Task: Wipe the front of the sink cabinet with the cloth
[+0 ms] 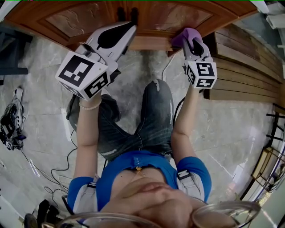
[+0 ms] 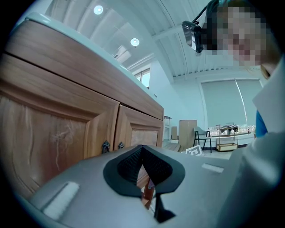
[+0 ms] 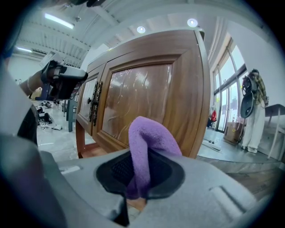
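The wooden sink cabinet (image 1: 147, 20) spans the top of the head view, with two panelled doors and dark handles (image 1: 127, 13) at their meeting edge. My right gripper (image 1: 189, 38) is shut on a purple cloth (image 1: 187, 35), held against the lower right corner of the right door (image 3: 142, 100). In the right gripper view the cloth (image 3: 147, 147) folds up between the jaws. My left gripper (image 1: 131, 29) hovers in front of the doors' centre, shut with nothing in it. The handles (image 2: 112, 145) show just above its jaws (image 2: 141, 167).
The person kneels on a grey marble floor (image 1: 44, 80). Stacked wooden planks (image 1: 249, 71) lie to the right of the cabinet. Cables and gear (image 1: 13, 120) lie on the floor at left. A metal rack (image 1: 271, 156) stands at the right edge.
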`<state>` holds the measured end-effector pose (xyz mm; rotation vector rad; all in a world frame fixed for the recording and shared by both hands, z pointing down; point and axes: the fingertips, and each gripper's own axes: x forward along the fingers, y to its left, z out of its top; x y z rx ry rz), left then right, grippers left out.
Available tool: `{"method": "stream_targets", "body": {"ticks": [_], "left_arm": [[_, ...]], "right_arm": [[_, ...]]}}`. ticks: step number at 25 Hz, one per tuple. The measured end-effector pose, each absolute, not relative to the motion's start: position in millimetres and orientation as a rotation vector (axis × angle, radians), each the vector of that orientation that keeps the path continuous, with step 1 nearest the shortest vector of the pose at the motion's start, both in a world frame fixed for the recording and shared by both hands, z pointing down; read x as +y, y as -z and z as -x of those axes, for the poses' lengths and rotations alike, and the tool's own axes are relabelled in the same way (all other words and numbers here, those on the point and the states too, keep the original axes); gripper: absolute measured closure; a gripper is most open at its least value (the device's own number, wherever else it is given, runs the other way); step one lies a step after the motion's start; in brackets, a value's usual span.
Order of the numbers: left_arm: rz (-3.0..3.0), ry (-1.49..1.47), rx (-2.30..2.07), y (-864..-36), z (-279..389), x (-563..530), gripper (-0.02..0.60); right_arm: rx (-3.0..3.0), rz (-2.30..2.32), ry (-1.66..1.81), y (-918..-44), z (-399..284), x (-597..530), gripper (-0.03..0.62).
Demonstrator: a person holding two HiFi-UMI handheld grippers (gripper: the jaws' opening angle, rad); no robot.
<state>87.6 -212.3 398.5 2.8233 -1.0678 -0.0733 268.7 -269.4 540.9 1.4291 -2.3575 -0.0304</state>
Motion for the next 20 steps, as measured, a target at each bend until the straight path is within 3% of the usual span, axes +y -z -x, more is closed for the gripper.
{"method": "stream_targets", "body": {"ticks": [20], "left_arm": [[-2.801,0.05,-1.086,-406,-85,-215,0.581]], "right_arm": [[-2.5,-1.227,0.035,-542,-171,-262,0.54]]}}
